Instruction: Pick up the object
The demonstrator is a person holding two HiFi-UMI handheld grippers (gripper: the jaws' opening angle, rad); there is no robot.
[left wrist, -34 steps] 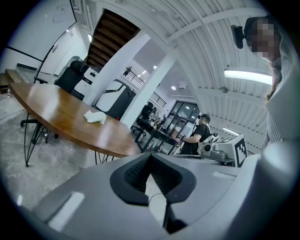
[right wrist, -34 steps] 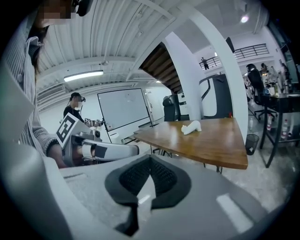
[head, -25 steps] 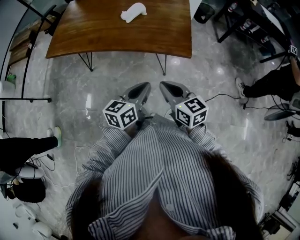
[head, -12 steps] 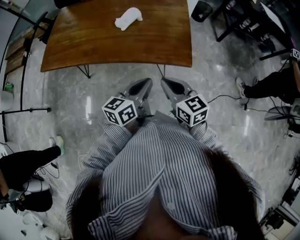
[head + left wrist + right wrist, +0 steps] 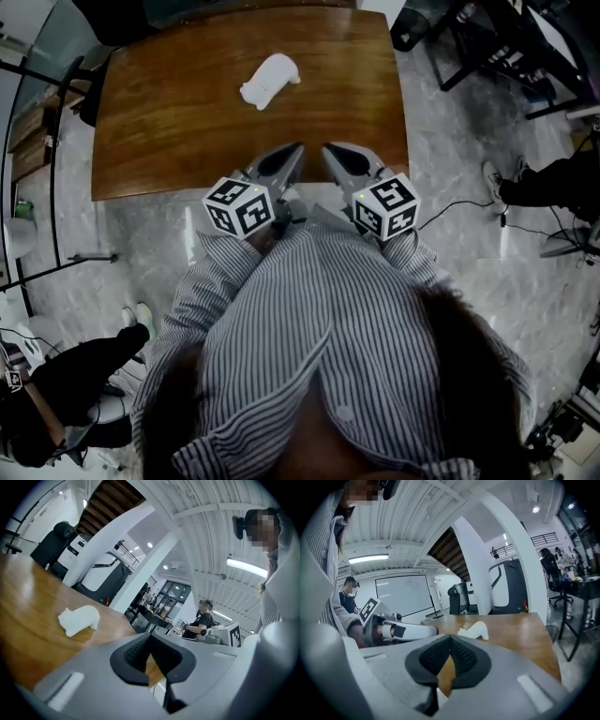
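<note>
The person has stepped closer, so the wooden table [image 5: 187, 122] is now right under the left gripper [image 5: 292, 150] and right gripper [image 5: 330, 150]. Both are pressed together and hold nothing. The white toy animal [image 5: 270, 81] lies farther off, near the table's middle, now likely within reach.

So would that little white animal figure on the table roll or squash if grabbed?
The white figure probably won't roll: it sits low and lumpy on the table. It looks moulded and stiff, likely keeping its shape. Its smooth, rounded back might slip when squeezed.
</note>
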